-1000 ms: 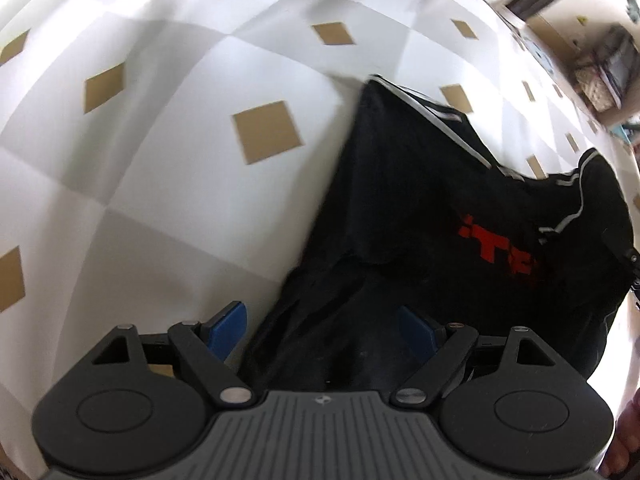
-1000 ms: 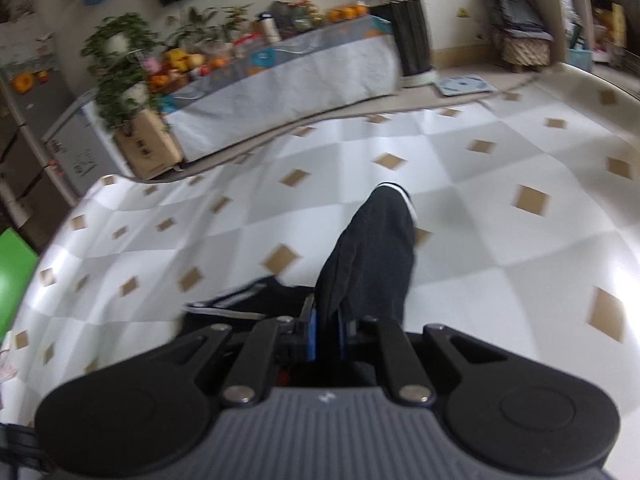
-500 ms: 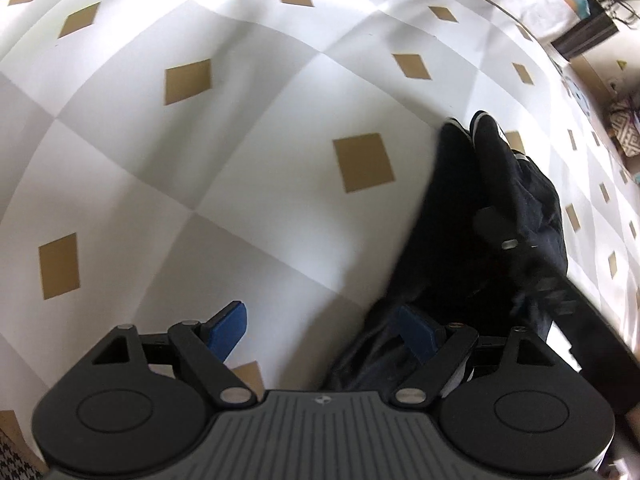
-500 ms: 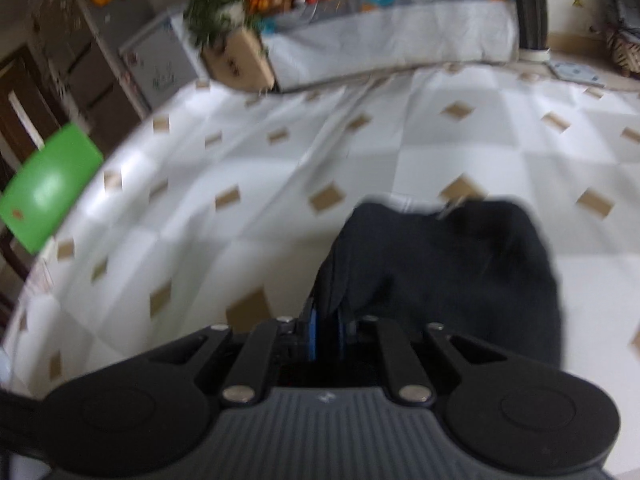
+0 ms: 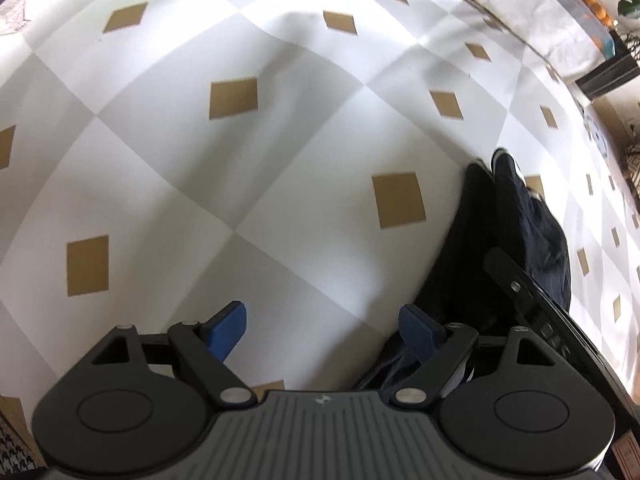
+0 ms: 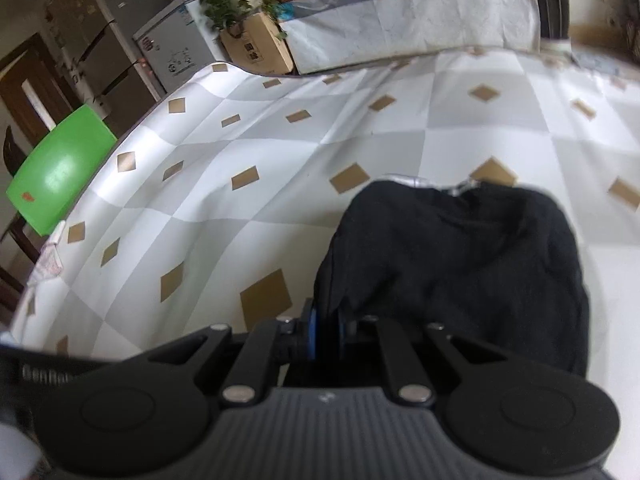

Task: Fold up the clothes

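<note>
Right gripper (image 6: 325, 330) is clamped tight on the near edge of the black garment (image 6: 460, 264), which lies bunched on the checkered cloth (image 6: 280, 152). Left gripper (image 5: 324, 326) hangs wide open over bare cloth with nothing between its pads, garment just to its right.

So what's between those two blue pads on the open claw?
Only bare checked tablecloth, seen in the left wrist view. The left gripper stands open, and the black garment lies off beside its right-hand pad, not between them.
</note>
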